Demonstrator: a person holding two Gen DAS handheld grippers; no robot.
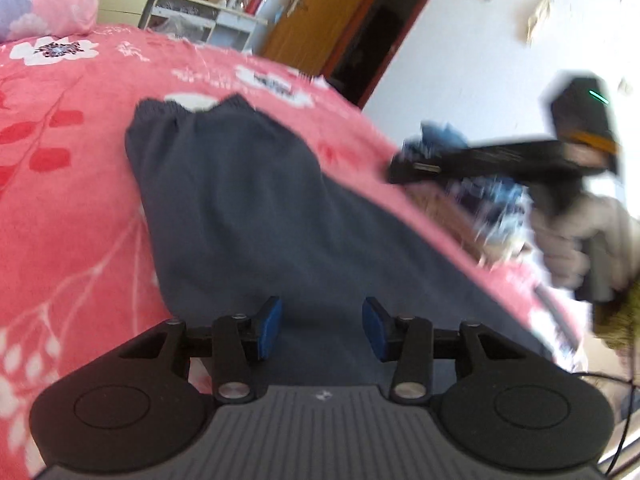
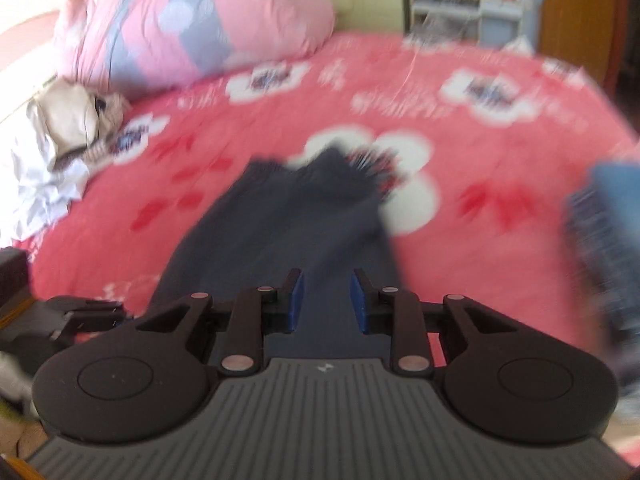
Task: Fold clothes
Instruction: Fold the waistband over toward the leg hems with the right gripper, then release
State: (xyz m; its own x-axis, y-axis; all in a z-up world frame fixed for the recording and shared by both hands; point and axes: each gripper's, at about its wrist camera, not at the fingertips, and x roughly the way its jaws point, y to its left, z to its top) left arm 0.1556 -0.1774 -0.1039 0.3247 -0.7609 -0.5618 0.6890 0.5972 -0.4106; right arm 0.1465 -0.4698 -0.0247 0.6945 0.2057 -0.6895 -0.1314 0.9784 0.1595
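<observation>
A dark grey garment (image 1: 240, 208) lies spread flat on a pink floral bed (image 1: 72, 184), its gathered elastic end pointing toward the pillows. A crumpled pile of pale clothes (image 2: 60, 140) sits well apart, beside the pillows.

a pink pillow (image 2: 192, 20) lies on the red floral bedspread (image 2: 480, 152), near a white shelf (image 1: 208, 16) and wooden door (image 1: 320, 12).

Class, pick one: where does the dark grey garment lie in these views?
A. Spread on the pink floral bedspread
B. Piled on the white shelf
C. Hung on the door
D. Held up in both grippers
A: the dark grey garment lies flat on the pink floral bedspread, with both grippers open above it.
</observation>
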